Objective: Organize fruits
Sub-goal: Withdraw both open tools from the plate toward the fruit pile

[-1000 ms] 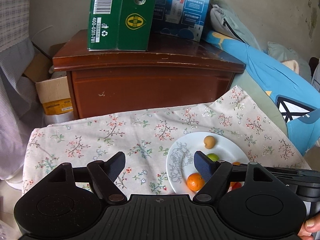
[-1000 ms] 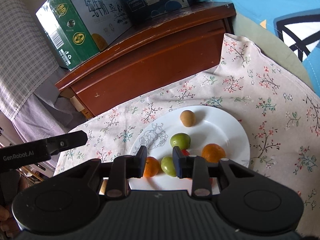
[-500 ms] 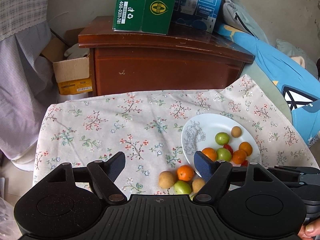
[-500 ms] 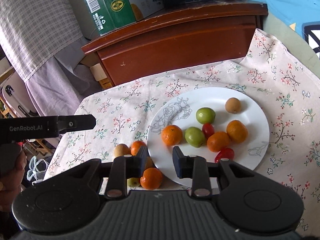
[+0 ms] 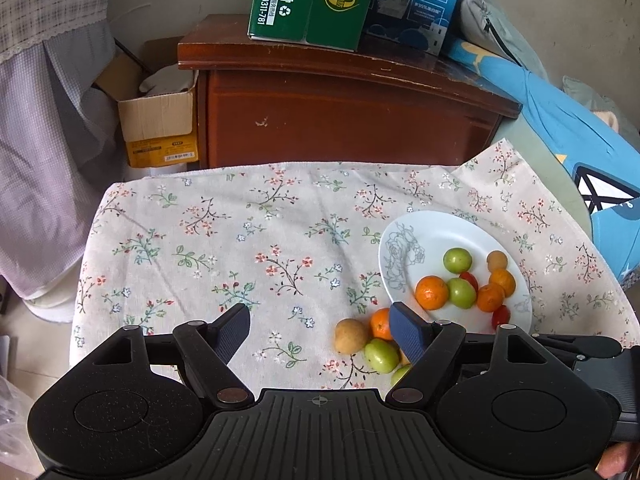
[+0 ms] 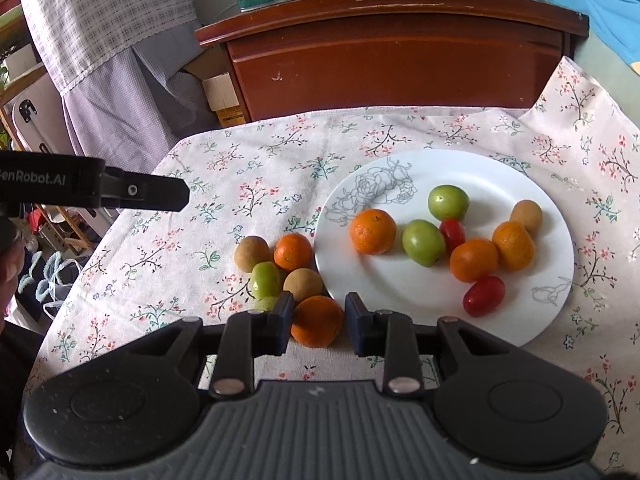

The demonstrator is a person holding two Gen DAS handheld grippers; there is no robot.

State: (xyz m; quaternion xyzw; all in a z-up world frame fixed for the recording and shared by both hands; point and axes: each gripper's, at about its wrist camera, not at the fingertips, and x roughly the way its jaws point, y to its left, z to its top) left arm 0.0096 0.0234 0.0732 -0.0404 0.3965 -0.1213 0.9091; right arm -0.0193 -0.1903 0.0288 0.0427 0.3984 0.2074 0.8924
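A: Fruit first. Where does it lie?

B: 2 groups. On the white plate point(image 6: 536, 184): 3 oranges point(image 6: 373, 231), 2 green fruits point(image 6: 448, 202), 2 small red fruits point(image 6: 483, 296) and 1 brown fruit point(image 6: 526, 216) at the far right. Just left of the plate, on the floral cloth point(image 6: 240, 160), a loose cluster: a brown fruit point(image 6: 251, 253), an orange point(image 6: 293, 252), a green fruit point(image 6: 265, 279), another brown one, a second green one partly hidden, and a larger orange point(image 6: 316, 321) nearest the camera.

A: Right gripper?

B: The right gripper point(image 6: 319, 322) points down at that near orange. Its jaws are narrowed to roughly the orange's width and the fruit shows in the gap between them. Whether the pads press on it, I cannot tell.

A: Left gripper?

B: The left gripper point(image 5: 319, 330) has its jaws spread wide over bare cloth, nothing between them; its right finger sits in front of the loose cluster.

A: Surroundings?

B: A dark wooden cabinet point(image 5: 352, 120) stands behind the cloth, with a green carton point(image 5: 308, 0) and a blue carton point(image 5: 416, 0) on top. A cardboard box point(image 5: 160, 128) sits left of it.
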